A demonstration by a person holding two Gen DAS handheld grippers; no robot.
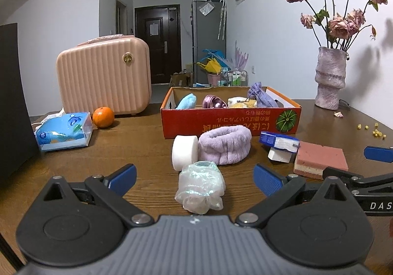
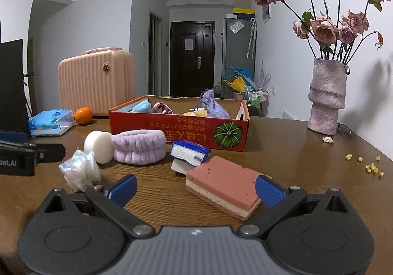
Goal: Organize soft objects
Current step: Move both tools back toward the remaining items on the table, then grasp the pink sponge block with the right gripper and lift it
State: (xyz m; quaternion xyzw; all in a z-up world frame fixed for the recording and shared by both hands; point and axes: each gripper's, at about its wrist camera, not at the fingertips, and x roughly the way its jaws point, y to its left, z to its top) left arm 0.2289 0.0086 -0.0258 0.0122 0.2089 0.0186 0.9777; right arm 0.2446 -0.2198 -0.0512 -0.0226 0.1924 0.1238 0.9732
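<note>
Left hand-held gripper (image 1: pixel 195 178): we hold it low over the brown wooden tabletop (image 1: pixel 137 147) with its blue pads spread wide and nothing between them. We judge it is opened this much so that a bulky soft thing can fit in.

Crumpled clear plastic bag (image 1: pixel 200 188): it lies on the tabletop between the two pads, touching neither. It seems the nearest thing for this side to take.

Right hand-held gripper (image 2: pixel 195 190): also wide and empty. The pink and cream layered sponge block (image 2: pixel 222 190) lies between its pads, nearer to the right pad; we cannot tell if this pad touches it.

Loose soft things: the white round foam puff (image 1: pixel 184 152) stands on its edge against the lilac fluffy headband (image 1: pixel 224 145), just behind the bag. A small blue and white packet (image 1: pixel 280 143) leans beside the sponge block.

Red cardboard box with a pumpkin picture (image 1: pixel 221 123): it stands open behind the loose things and already holds a light blue plush piece (image 1: pixel 186 100), a lilac drawstring pouch (image 1: pixel 260 97) and some others. We judge it is the collecting place, put near so the way is short.

Progress: four or five things are not yet in the box.

Aside: the orange (image 1: pixel 103 116), the blue tissue pack (image 1: pixel 63 131) and the pink ribbed case (image 1: pixel 104 78) stay well apart at the left.
</note>
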